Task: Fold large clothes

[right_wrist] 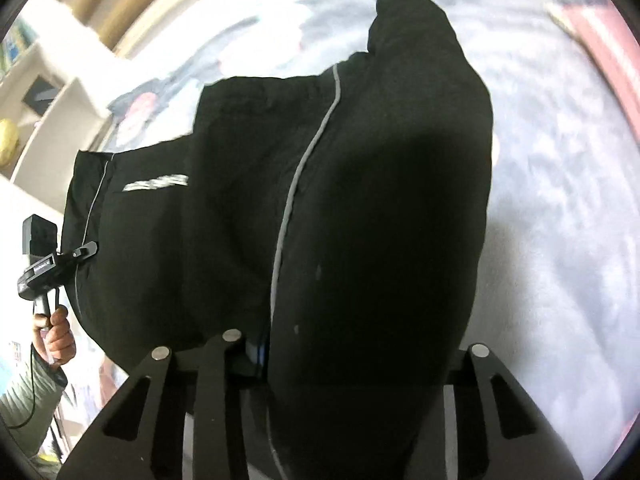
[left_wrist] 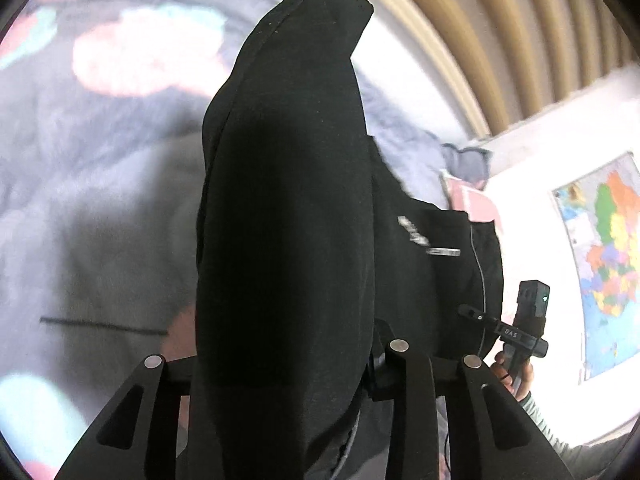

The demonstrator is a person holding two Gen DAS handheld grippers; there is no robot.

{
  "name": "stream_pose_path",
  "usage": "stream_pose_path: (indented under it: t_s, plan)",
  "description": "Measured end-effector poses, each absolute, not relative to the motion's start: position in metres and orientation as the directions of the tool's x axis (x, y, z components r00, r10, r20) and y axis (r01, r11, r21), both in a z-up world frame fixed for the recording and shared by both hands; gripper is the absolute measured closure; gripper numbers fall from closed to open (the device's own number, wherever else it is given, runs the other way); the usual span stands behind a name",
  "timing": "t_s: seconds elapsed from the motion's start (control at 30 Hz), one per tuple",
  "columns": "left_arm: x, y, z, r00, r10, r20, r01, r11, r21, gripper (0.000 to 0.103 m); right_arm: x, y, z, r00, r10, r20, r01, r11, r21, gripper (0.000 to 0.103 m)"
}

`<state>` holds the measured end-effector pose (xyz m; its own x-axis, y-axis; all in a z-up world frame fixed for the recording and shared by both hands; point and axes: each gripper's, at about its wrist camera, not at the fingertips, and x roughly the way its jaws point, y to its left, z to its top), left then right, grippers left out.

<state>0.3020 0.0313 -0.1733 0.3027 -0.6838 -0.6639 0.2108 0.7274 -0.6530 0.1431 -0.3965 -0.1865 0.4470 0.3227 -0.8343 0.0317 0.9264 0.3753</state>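
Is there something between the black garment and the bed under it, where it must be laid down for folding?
Nothing visible. The black garment hangs stretched between the left gripper and the right gripper, each shut on an edge. The grey bedspread shows bare around it; what lies directly behind the cloth is hidden.

Bedroom in a home.
- Bed: a soft grey blanket with pink and teal blotches fills the left of the left wrist view; the same bedding fills the right of the right wrist view.
- Curtain: tan, pleated, upper right of the left view.
- Wall map: coloured, on a white wall at the right edge.
- White shelf unit: upper left of the right view, with a yellowish round item on it.
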Motion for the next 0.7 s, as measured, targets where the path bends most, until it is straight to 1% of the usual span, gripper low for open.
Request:
stream_pose_path:
  t_s: [0.2, 0.23, 0.33, 0.43, 0.5, 0.7]
  plan:
    - [0.239, 0.022, -0.108, 0.351, -0.695, -0.628, 0.304, 0.719, -0.625, 0.066, 0.094, -0.361, -0.127, 0.505, 0.308, -0.806, -0.036, 0.941, 0.337, 0.066]
    - [0.229, 0.022, -0.099, 0.356, -0.698, -0.621, 0.311, 0.715, -0.626, 0.066, 0.071, -0.355, -0.107, 0.522, 0.309, -0.795, -0.049, 0.941, 0.334, 0.066]
    - [0.217, 0.012, -0.088, 0.366, -0.705, -0.607, 0.336, 0.708, -0.621, 0.066, 0.051, -0.352, -0.091, 0.53, 0.306, -0.791, -0.056, 0.943, 0.328, 0.067]
    - [0.204, 0.008, -0.087, 0.372, -0.708, -0.601, 0.348, 0.706, -0.616, 0.066, 0.027, -0.352, -0.077, 0.529, 0.297, -0.795, -0.067, 0.948, 0.31, 0.067]
    - [0.194, 0.034, -0.092, 0.371, -0.708, -0.601, 0.341, 0.706, -0.621, 0.066, 0.017, -0.355, -0.075, 0.52, 0.298, -0.8, -0.067, 0.948, 0.31, 0.067]
    - [0.168, 0.044, -0.122, 0.338, -0.7, -0.629, 0.311, 0.714, -0.627, 0.066, -0.013, -0.348, -0.091, 0.479, 0.276, -0.833, -0.06, 0.957, 0.282, 0.067]
